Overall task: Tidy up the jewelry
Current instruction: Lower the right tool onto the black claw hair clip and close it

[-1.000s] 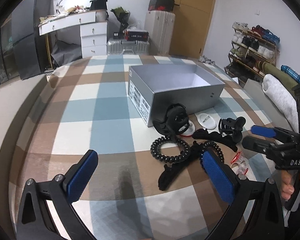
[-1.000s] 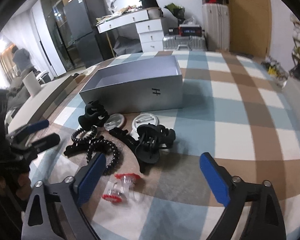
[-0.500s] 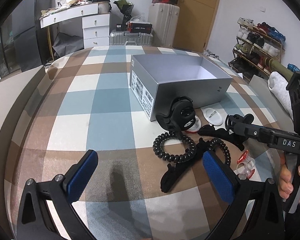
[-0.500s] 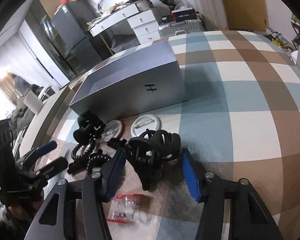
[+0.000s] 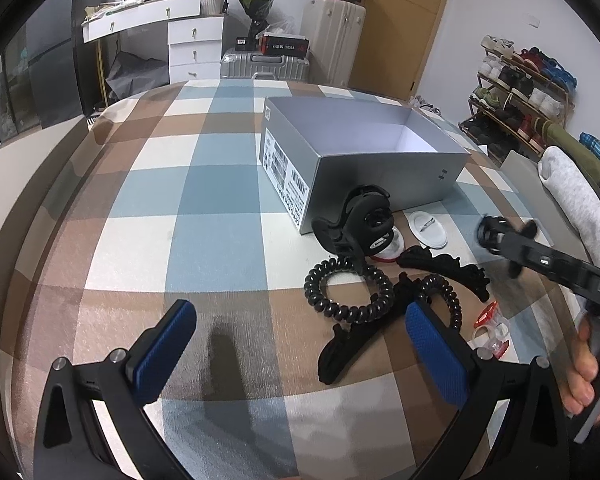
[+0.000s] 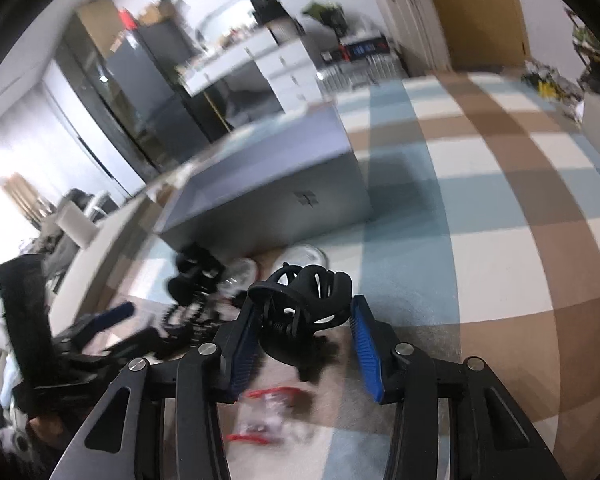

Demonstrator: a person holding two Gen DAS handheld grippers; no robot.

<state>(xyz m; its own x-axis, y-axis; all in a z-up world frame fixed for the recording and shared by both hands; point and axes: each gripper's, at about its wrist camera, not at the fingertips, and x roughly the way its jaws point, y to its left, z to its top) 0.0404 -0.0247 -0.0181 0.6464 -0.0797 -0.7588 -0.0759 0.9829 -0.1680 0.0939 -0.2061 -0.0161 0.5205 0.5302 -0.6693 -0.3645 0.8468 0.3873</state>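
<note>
Right gripper (image 6: 304,344) pinching black claw clip (image 6: 306,300) between blue pads; clip's lower teeth hidden behind fingers. Right wrist view motion-blurred: pile left of clip hard to make out. Left gripper (image 5: 300,354) spread wide, holding nothing, over checkered cloth (image 5: 204,200). Coiled hair ties (image 5: 348,292), another black clip (image 5: 364,226), white discs beside open grey box (image 5: 364,160), near cloth's right edge. Small red-clear item (image 5: 490,330) partly hidden.
</note>
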